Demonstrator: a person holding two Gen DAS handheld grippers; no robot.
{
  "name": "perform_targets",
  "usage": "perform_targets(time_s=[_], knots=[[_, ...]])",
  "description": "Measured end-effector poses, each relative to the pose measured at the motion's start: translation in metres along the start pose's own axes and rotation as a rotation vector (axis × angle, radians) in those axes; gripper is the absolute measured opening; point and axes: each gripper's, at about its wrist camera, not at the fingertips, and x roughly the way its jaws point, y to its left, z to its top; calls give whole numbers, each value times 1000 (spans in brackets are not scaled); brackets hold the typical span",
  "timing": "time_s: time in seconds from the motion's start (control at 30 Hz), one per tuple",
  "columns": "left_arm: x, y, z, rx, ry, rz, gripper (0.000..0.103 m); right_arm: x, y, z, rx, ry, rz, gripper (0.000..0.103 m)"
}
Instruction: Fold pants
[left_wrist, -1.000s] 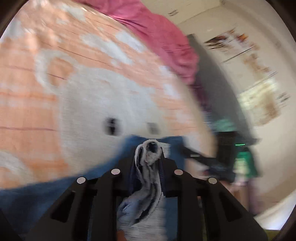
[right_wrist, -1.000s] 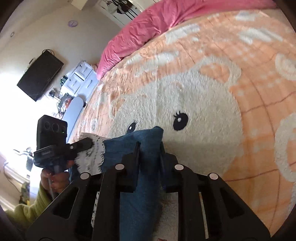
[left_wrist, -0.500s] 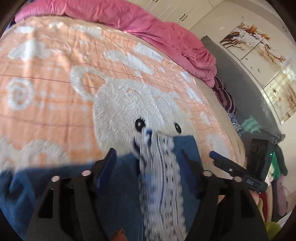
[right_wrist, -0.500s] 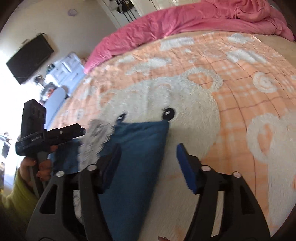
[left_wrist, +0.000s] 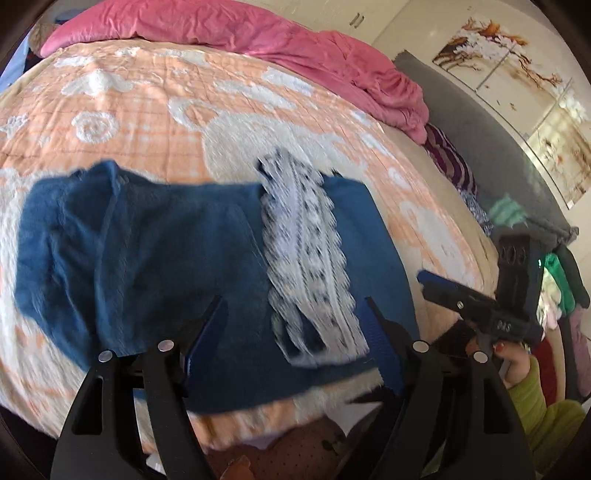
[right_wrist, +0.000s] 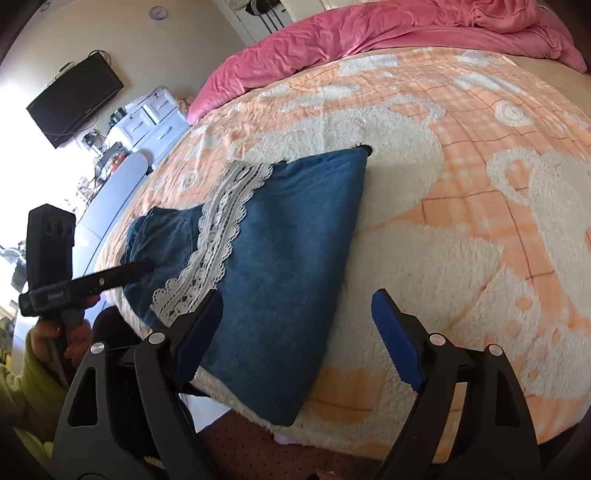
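A wide bed covered by a fuzzy peach-and-cream blanket with a bear pattern (right_wrist: 480, 206) stretches away beyond both claws, and a rumpled pink duvet (left_wrist: 258, 37) is heaped along its far end. Near the bed's front edge, just ahead of the claws, lie the folded dark blue fleece pants (right_wrist: 291, 236), flat on the blanket with a strip of white lace trim (right_wrist: 218, 229) running across their upper layer. The left claw (left_wrist: 295, 339) hovers above the pants' near edge, its jaws having just been opening; they stand spread and released, the cloth under the gap but not pinched. The right claw (right_wrist: 295, 328) has likewise just been opening and hangs released; its left pad is over the pants' near corner, its right pad over bare blanket.
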Motion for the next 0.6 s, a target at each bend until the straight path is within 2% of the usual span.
perform_targets(time_s=[0.1, 0.17, 0.2, 0.3, 0.47, 0.53, 0.6], knots=[[7, -10, -8, 19, 25, -35, 71, 5, 5, -3, -15, 26, -2, 77], [13, -14, -12, 25, 45, -18, 67, 7, 5, -5, -9, 36, 10, 77], [16, -15, -14, 29, 58, -23, 61, 8, 6, -6, -7, 43, 17, 77], [24, -14, -17, 27, 81, 7, 58, 10, 7, -10, -18, 58, 11, 77], [30, -5, -21, -28, 104, 23, 55, 19, 12, -15, -42, 83, -9, 77], [33, -1, -23, -71, 113, -12, 47, 24, 14, -16, -67, 89, -34, 77], [38, 2, -23, -109, 119, -34, 42, 26, 17, -18, -83, 91, -49, 77]])
